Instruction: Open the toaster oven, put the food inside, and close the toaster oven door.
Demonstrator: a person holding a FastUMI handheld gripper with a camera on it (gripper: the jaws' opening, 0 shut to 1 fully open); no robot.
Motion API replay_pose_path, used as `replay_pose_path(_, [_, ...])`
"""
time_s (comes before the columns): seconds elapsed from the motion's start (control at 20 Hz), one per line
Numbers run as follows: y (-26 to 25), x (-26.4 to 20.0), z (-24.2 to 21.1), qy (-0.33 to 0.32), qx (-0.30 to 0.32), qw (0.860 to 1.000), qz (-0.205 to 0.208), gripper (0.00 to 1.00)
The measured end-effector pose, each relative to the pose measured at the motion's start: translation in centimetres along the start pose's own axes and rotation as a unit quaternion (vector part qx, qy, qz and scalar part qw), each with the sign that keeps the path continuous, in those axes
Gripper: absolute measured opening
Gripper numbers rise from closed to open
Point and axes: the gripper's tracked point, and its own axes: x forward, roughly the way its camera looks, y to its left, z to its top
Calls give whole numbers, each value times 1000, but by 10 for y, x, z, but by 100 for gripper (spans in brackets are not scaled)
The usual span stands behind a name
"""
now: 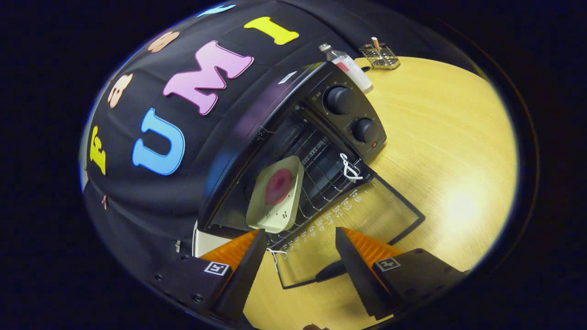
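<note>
- Gripper view: we see our gripper (300, 250) with its fingers (247, 256) spread apart and released, grasping nothing; the gap between them looks down on the worktop (449, 151) and the oven's lowered door.
- Just ahead of the fingers stands the black toaster oven (284, 133), its glass door (348, 220) swung fully down and lying flat over the wooden worktop, reaching back between the fingers.
- Inside the open cavity, on the wire rack (321, 178), sits a pale square plate (275, 195) with a round dark-red piece of food (278, 185) at its middle; the plate lies toward the rack's front, just beyond the fingertips.
- White cords (349, 167) are tied at the door's corners.
- Two round knobs (339, 100) sit on the oven's control panel, with a small red light below them. Printing runs around the knobs and in a white row across the door glass, but it is too small for us to read.
- Beyond the oven, a clear bottle (349, 68) with a red-and-white label stands near a small wire holder (379, 56); the label's writing is illegible.
</note>
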Motion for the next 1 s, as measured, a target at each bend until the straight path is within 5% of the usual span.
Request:
replay_pose_path(0.25, [-11, -29, -37, 26, -130, 991, -13, 99])
replay_pose_path(0.55, [-52, -38, -64, 53, -291, 951, -85, 99])
replay_pose_path(0.8, [-82, -25, -82, 82, -366, 918, -129, 100])
replay_pose_path(1.0, [-90, -7, -88, 93, -381, 908, -145, 100])
